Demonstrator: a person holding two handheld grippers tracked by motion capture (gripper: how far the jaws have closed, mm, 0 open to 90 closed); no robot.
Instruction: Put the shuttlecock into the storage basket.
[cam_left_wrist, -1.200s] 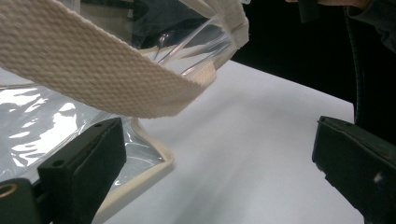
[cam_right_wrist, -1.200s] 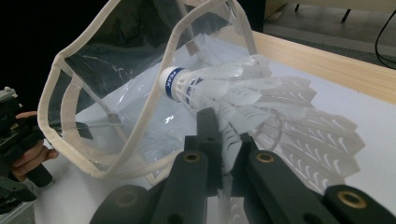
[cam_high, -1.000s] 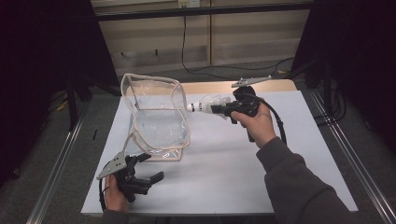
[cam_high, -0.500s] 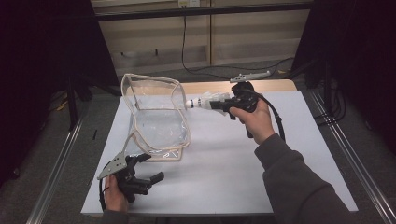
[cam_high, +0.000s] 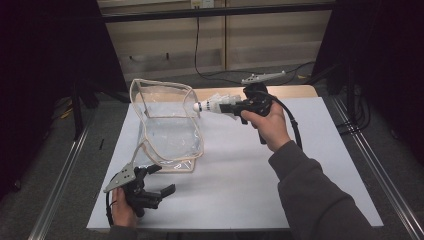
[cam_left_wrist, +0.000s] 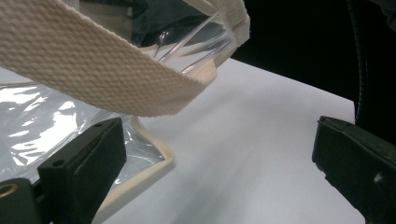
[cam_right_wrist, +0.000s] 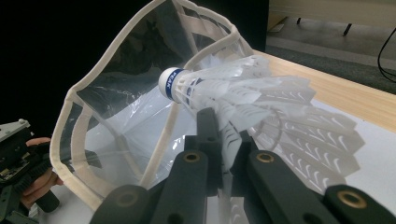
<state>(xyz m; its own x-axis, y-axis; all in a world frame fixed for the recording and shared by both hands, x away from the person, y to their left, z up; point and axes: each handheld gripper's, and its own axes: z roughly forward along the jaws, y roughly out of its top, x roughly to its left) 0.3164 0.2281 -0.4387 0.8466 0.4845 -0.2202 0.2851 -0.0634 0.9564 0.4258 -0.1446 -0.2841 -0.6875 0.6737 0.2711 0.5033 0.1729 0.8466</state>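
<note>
Right hand-held gripper (cam_high: 231, 106) clamped on shuttlecock (cam_high: 212, 105) feathers, held above bench (cam_high: 300, 175), cork end at rim of clear bag (cam_high: 167, 127). Bag stands open on bench. Left hand-held gripper (cam_high: 157, 180) near bag's front corner, jaws apart, holding nothing.

The person is wearing a grey sleeve (cam_high: 320, 200); both black grippers are carrying grey three-cornered plates and trailing black cables.
</note>
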